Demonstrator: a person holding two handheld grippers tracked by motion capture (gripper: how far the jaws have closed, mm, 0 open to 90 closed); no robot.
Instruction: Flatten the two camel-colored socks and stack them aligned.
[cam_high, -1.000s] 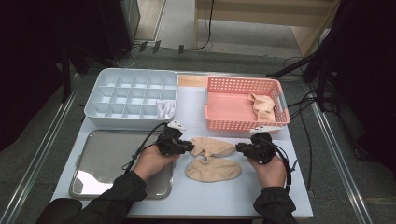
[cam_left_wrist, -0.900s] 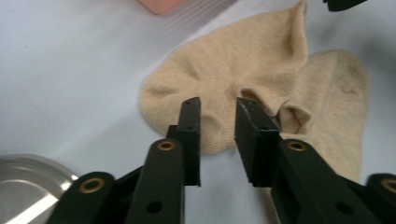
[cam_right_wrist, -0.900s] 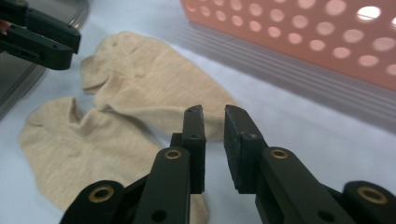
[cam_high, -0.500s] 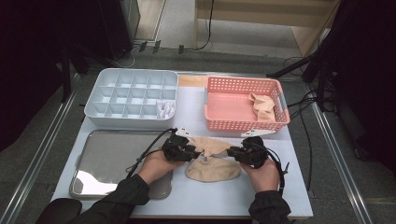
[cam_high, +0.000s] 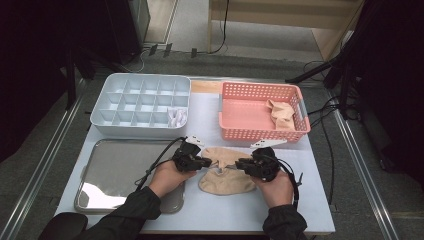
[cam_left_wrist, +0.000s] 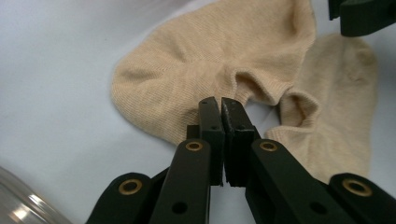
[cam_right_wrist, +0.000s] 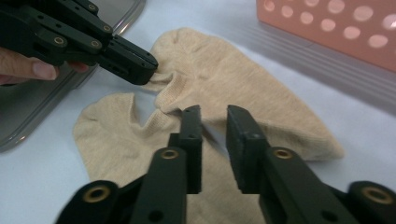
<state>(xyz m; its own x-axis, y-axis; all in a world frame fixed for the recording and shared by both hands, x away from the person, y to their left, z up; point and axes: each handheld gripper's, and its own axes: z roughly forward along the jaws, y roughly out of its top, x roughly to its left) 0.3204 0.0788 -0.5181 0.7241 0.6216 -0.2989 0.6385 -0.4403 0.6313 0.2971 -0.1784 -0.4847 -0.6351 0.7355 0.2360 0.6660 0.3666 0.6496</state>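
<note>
1. Judging the risk first, we think the likeliest slip is at the left gripper (cam_left_wrist: 223, 105): its jaws pinch only the thin opening edge of the upper sock (cam_left_wrist: 219, 60), so a pull could let the knit slide free.
2. We also see the two beige socks overlapping, the upper sock lying partly over the lower sock (cam_high: 227, 182). A grab that goes too deep could catch both layers and drag the pair together instead of parting them.
3. We place everything by the pink basket (cam_high: 300, 131): both socks lie flat on the white table (cam_high: 300, 200) just in front of it, near its left front corner. A third beige sock (cam_high: 281, 114) sits inside the basket at its right end.
4. Our left gripper is closed all the way, with the upper sock's cuff edge seemingly caught at its tips; in the right gripper view we see those tips (cam_right_wrist: 140, 60) bunching the fabric there. We cannot see how much cloth sits between the jaws.
5. Our right gripper (cam_right_wrist: 214, 121) stands partly open, a clear gap between its jaws, holding nothing. Its tips hover at the cuff of the upper sock, on the far side of the opening from the left gripper; we cannot tell whether they touch it.
6. If the right gripper closes while off the edge, we judge it would nip flat cloth or nothing.
7. The metal tray (cam_high: 115, 165) lies well left of the basket, the grey divided box (cam_high: 140, 100) beside the basket's left wall.
</note>
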